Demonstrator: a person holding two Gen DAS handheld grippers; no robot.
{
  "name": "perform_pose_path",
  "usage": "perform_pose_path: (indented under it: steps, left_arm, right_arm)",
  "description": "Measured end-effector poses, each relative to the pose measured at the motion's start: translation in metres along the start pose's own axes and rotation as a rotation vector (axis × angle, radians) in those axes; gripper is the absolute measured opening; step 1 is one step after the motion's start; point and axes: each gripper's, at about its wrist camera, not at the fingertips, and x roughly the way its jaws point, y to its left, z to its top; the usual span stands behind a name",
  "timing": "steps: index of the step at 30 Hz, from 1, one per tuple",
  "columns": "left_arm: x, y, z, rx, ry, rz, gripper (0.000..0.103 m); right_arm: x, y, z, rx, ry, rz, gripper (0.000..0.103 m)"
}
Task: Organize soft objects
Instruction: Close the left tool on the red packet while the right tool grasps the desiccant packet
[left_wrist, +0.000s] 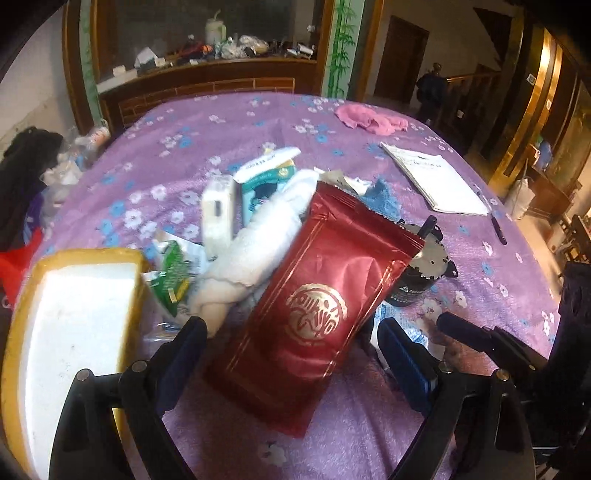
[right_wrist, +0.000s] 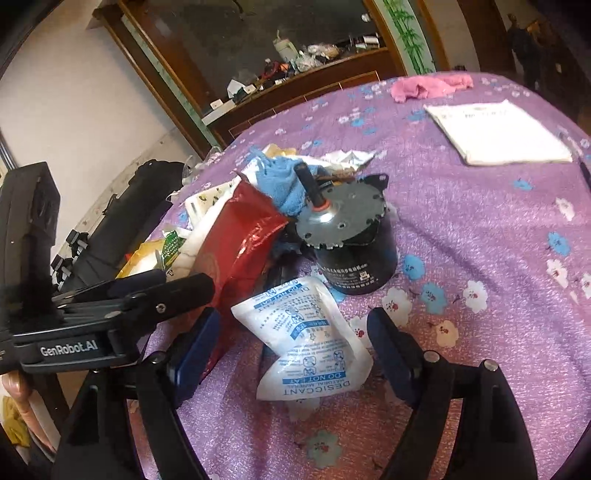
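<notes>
overhead, both tools, left tool and right tool, gape above the cluttered purple floral tablecloth.

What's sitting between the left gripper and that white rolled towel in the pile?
The red foil pouch lies between the open fingers of the left gripper and leans up over the white towel, covering its right side. The towel's lower left end still shows clear beside the pouch.

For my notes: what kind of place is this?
Probably a lived-in home: a table under a purple floral tablecloth, a cluttered dark wooden sideboard behind it, and a wooden staircase railing.
</notes>
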Motion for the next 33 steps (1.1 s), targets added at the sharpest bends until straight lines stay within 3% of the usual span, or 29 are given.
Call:
perform_pose_path:
  steps: [8,15,23,27,29,31,33]
  left_arm:
    - [-0.029,0.009,-0.014,-0.022,-0.061,0.049,0.095]
    - [-0.041,0.013,-0.018,-0.013,-0.082,0.057,0.095]
    - [0.001,0.025,-0.002,-0.040,0.023,-0.002,0.096]
    - [0.011,0.011,0.007,-0.006,0.025,-0.051,0.096]
    - [0.019,-0.003,0.010,0.051,0.029,-0.065,0.096]
    - [0.038,-0.009,0.013,0.072,0.087,-0.037,0.096]
    - [0.049,-0.010,0.012,0.071,0.100,-0.024,0.096]
  right_arm:
    - [-0.019,0.010,-0.010,-0.059,-0.045,-0.047,0.081]
    - [-0.018,0.008,-0.010,-0.060,-0.044,-0.033,0.081]
    - [0.002,0.006,-0.007,-0.042,0.044,-0.036,0.081]
    - [0.009,0.000,-0.007,-0.017,0.079,-0.033,0.081]
    - [0.010,0.001,-0.007,-0.025,0.082,-0.035,0.075]
    - [0.014,0.001,-0.007,-0.025,0.098,-0.042,0.057]
    - [0.013,-0.001,-0.008,-0.014,0.094,-0.045,0.048]
